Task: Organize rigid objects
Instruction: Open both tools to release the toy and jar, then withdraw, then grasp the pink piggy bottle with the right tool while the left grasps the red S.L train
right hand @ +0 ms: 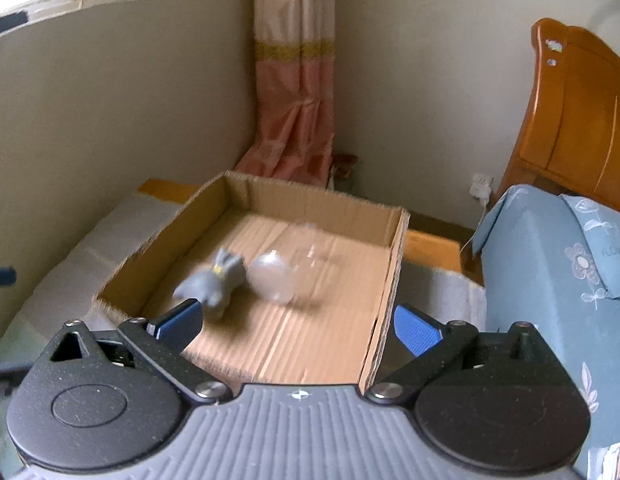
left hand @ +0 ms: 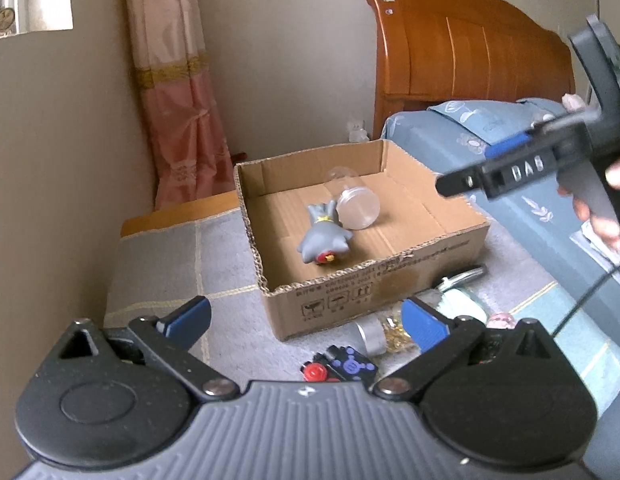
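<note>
1. Inside the shallow brown cardboard box [left hand: 430, 240], a grey plastic figurine [left hand: 324, 236] lies touching a clear plastic capsule [left hand: 358, 206].
2. Both the left gripper [left hand: 305, 320] and right gripper [right hand: 297, 320] are spread apart, empty.
3. Small black toy pieces [left hand: 342, 366] lie outside.

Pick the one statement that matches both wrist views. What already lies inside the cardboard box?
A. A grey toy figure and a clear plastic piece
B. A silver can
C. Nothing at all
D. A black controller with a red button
A: the left wrist view shows the grey toy figure and the clear plastic piece lying on the floor of the cardboard box, side by side.
</note>
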A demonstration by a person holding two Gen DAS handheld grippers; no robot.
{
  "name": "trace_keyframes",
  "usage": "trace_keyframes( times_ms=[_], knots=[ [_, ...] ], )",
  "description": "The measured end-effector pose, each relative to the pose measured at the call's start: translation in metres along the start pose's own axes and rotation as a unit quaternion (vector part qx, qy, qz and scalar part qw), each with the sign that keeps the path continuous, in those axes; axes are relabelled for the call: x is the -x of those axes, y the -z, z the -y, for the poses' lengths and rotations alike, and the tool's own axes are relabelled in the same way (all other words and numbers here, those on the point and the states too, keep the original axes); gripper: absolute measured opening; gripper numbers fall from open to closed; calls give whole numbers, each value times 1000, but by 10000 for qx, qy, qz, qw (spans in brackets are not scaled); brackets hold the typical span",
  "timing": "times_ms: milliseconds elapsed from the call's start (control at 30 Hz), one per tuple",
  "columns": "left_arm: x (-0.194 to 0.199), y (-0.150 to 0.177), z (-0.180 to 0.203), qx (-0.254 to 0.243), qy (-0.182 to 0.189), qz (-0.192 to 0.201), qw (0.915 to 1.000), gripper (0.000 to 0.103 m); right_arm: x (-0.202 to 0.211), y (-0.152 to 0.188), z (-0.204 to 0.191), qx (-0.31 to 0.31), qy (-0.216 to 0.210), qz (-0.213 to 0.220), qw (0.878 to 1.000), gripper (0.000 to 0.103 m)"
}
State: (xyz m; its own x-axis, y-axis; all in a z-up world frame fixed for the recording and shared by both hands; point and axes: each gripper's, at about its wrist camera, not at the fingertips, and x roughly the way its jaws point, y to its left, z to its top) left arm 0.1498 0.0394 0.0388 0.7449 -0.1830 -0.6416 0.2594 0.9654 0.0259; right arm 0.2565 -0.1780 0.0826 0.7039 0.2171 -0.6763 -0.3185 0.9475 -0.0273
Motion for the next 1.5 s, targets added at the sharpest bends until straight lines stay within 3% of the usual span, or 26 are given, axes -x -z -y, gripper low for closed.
trace_keyframes(
  times_ms=[467,667,900,1267,1433,1500],
  knots=[
    [7,24,11,188,-156,-36,9997,101,5,106,5,-160,-192,-515,9984,103],
    [0,33,12,405,-171,-131,9989,101,-1,137,-1,194,-351,-685,9968,103],
    [-11,40,11,587,-141,-308,9977,101,-17,154,-8,803,-244,-734,9938,103],
    [-19,43,15,728,-65,-417,9965,101,-28,154,8,908,-882,-576,9903,103],
    [-19,44,17,697,-62,-458,9965,101,-28,150,5,1054,-876,-532,9891,103],
    [-19,44,17,696,-69,-476,9964,101,-25,150,0,1235,-914,-466,9870,93]
  ],
)
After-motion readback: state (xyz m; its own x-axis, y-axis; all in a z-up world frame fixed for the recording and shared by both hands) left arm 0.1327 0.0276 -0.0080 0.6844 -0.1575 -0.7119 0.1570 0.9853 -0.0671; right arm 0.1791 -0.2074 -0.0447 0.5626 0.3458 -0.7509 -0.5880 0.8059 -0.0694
